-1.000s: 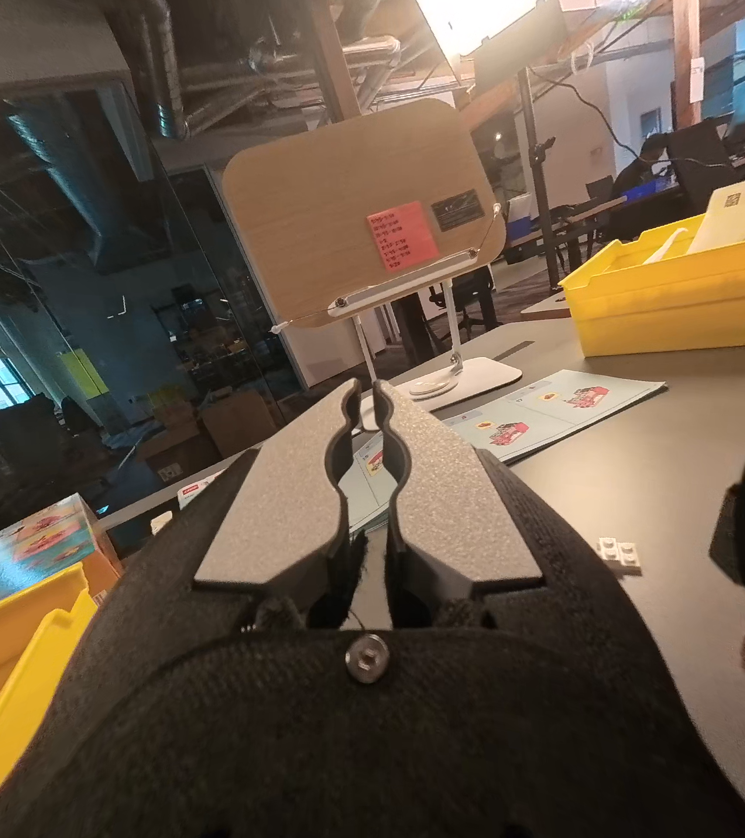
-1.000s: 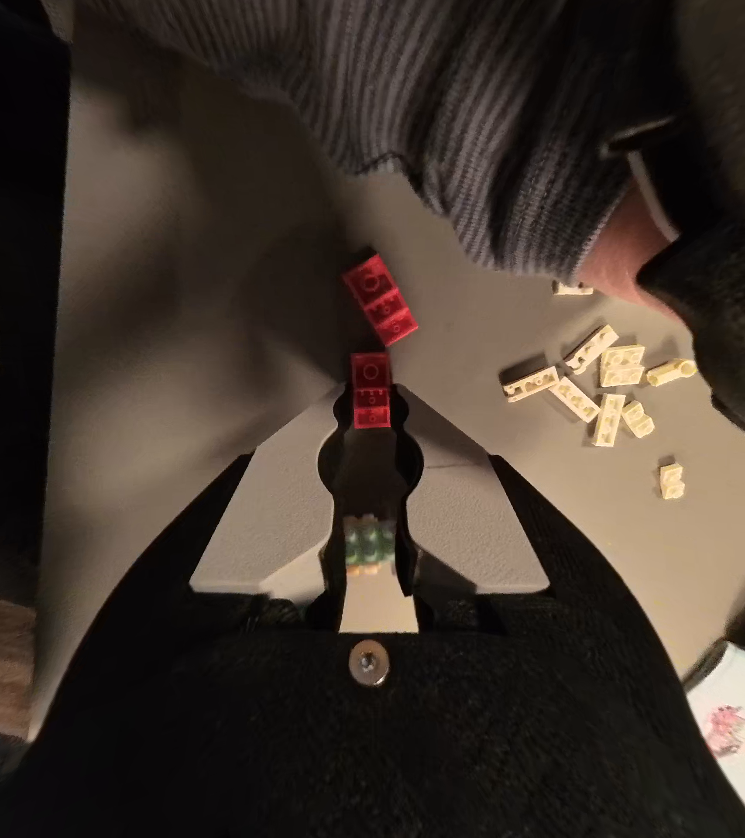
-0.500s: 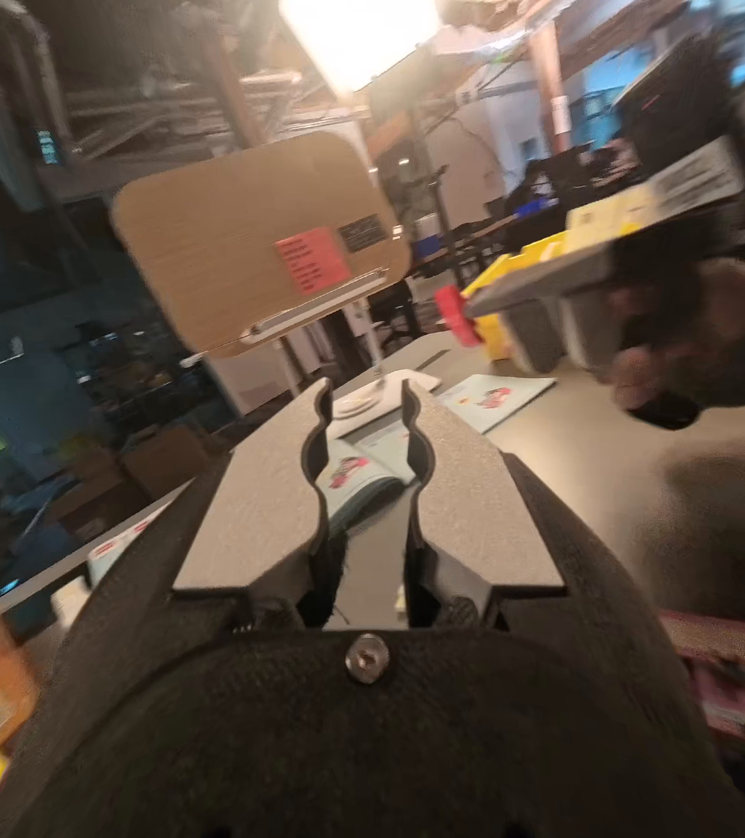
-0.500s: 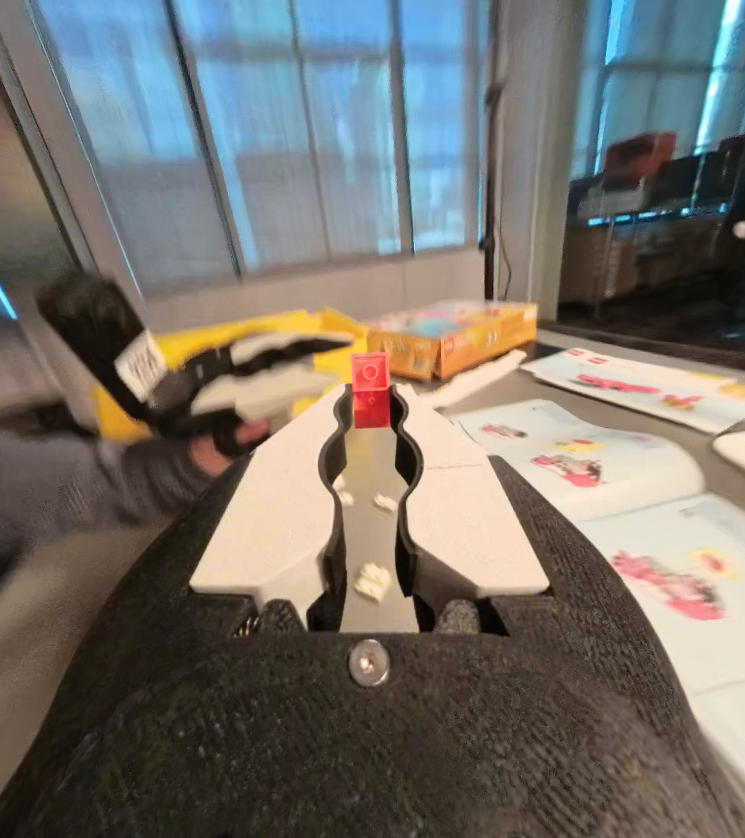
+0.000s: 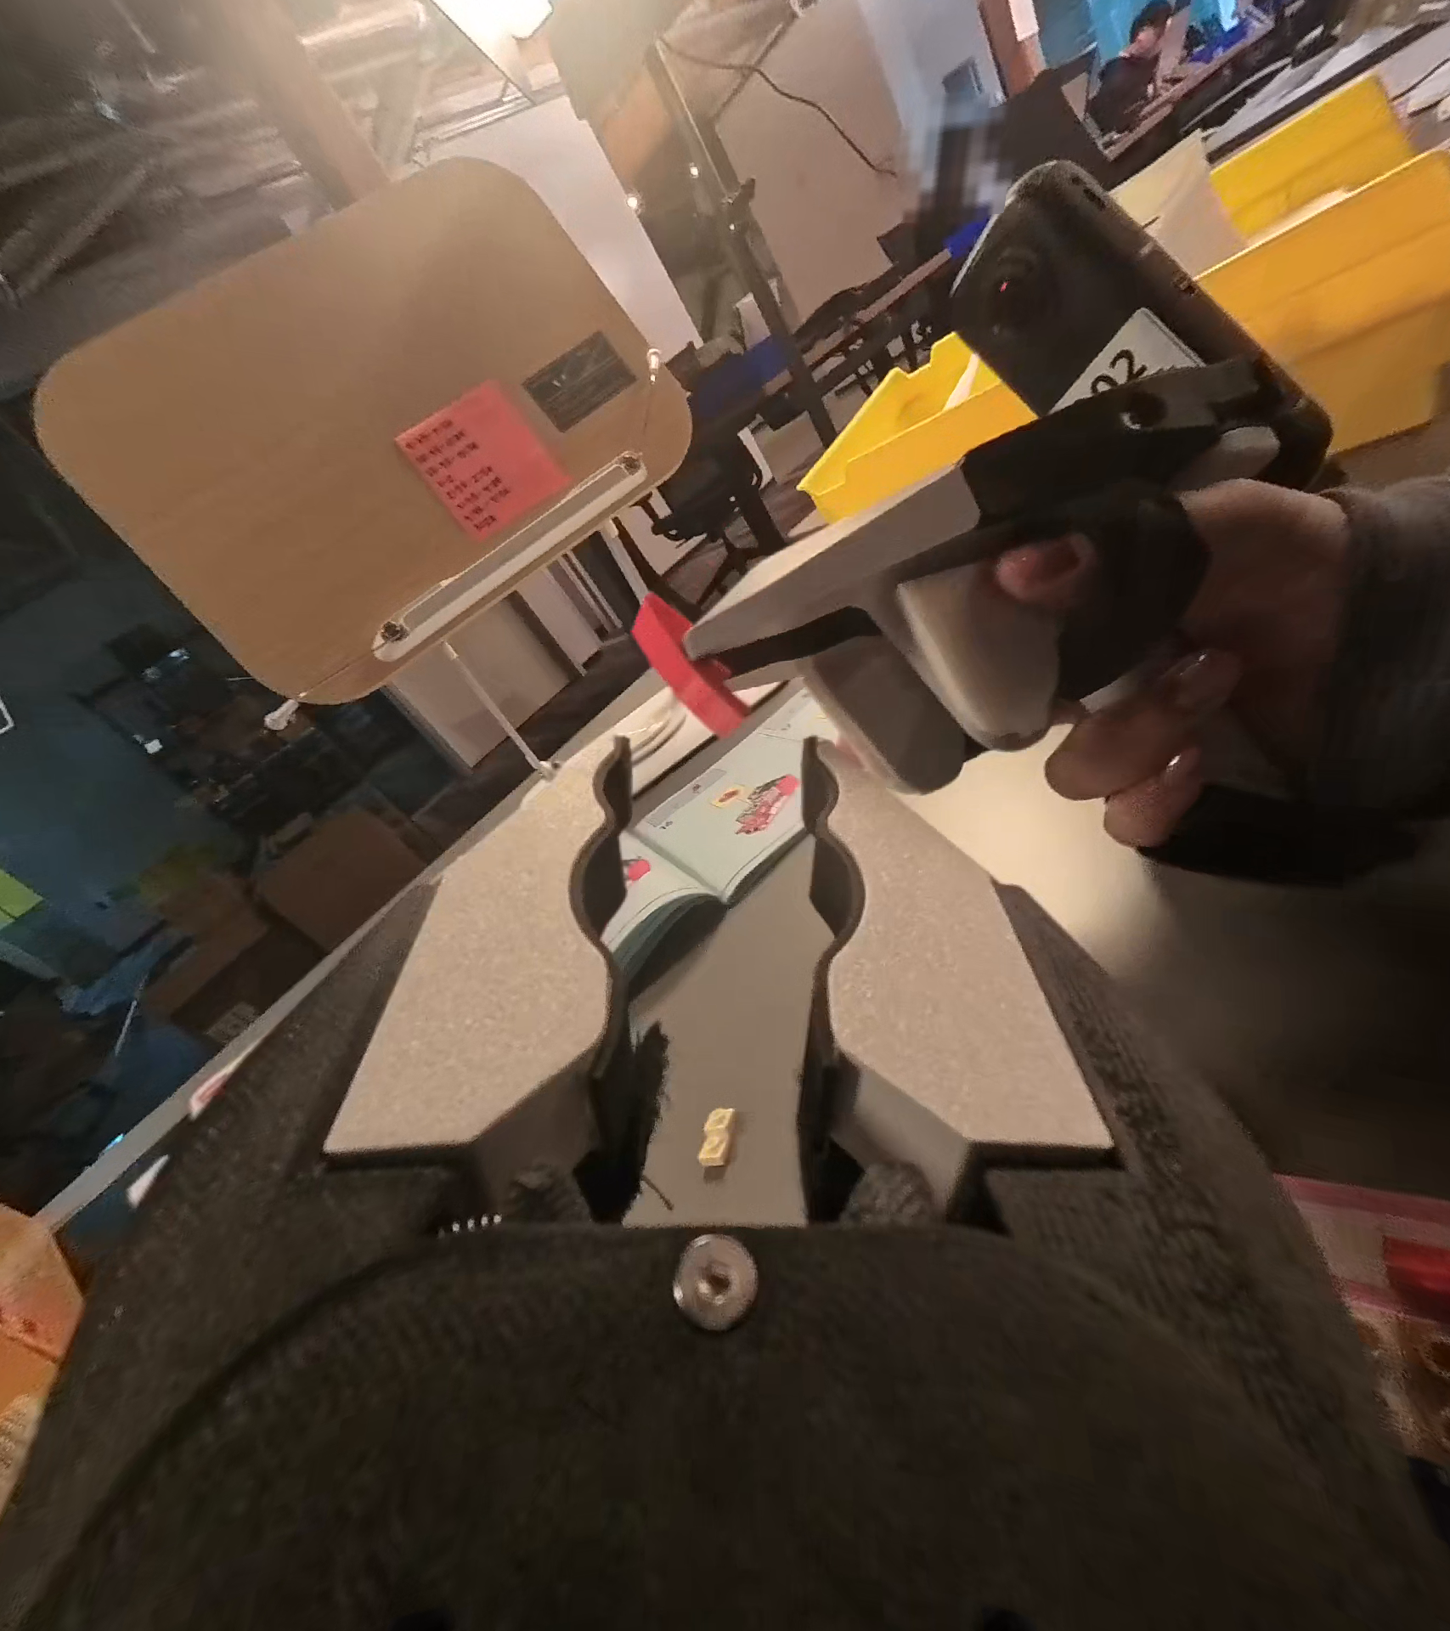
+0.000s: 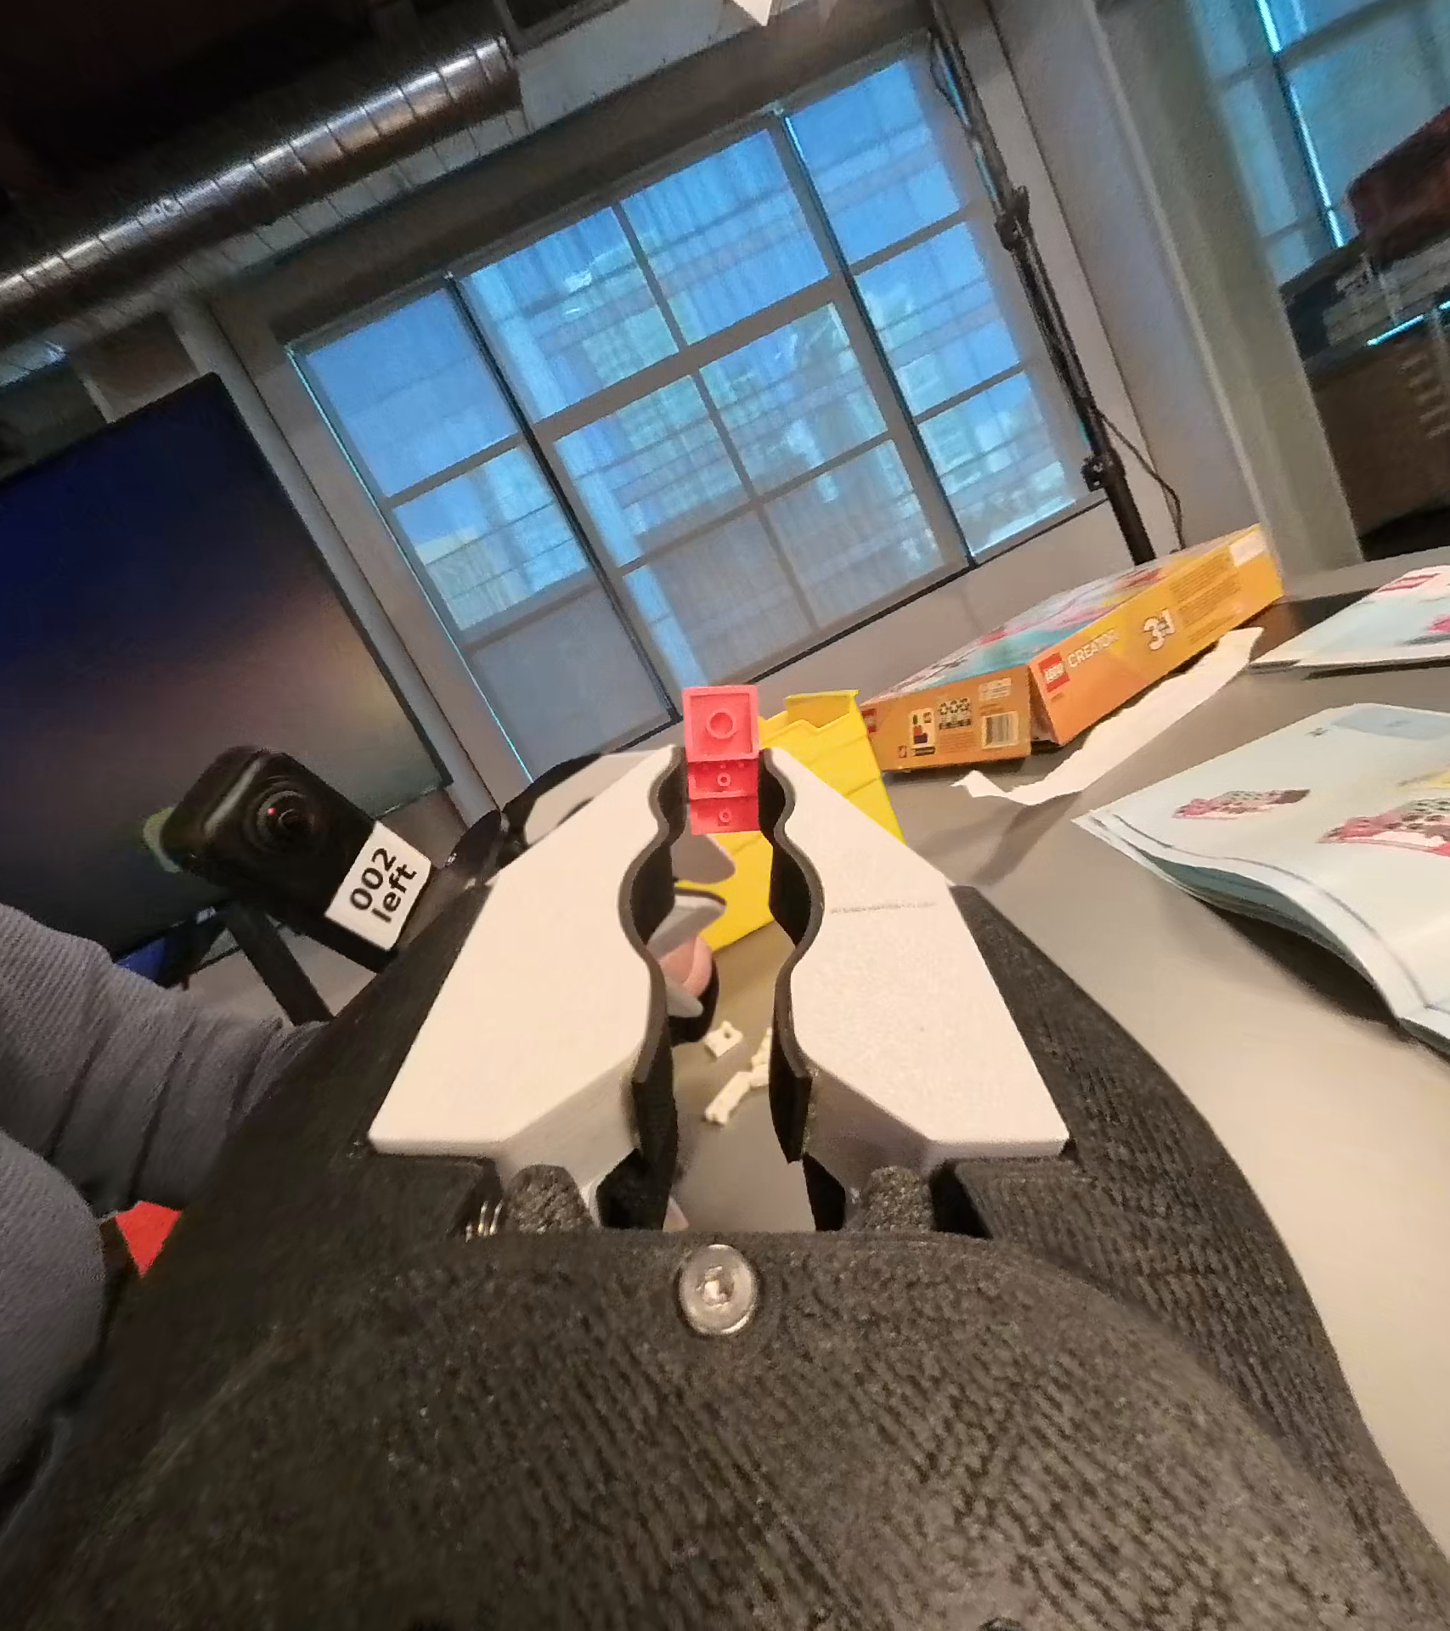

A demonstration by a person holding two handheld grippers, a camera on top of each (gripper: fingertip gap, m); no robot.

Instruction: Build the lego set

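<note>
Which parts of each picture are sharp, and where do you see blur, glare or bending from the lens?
Left wrist view: the open left gripper is sharp; the ceiling lamp glares, the yellow bins are smeared, and the room is dim. Right wrist view: the red brick pinched in the right gripper is crisp; the window bars lean and bow; the sleeve is soft.

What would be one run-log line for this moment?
left gripper: open, empty | right gripper: shut on red brick, lifted | below: booklet, table
</note>
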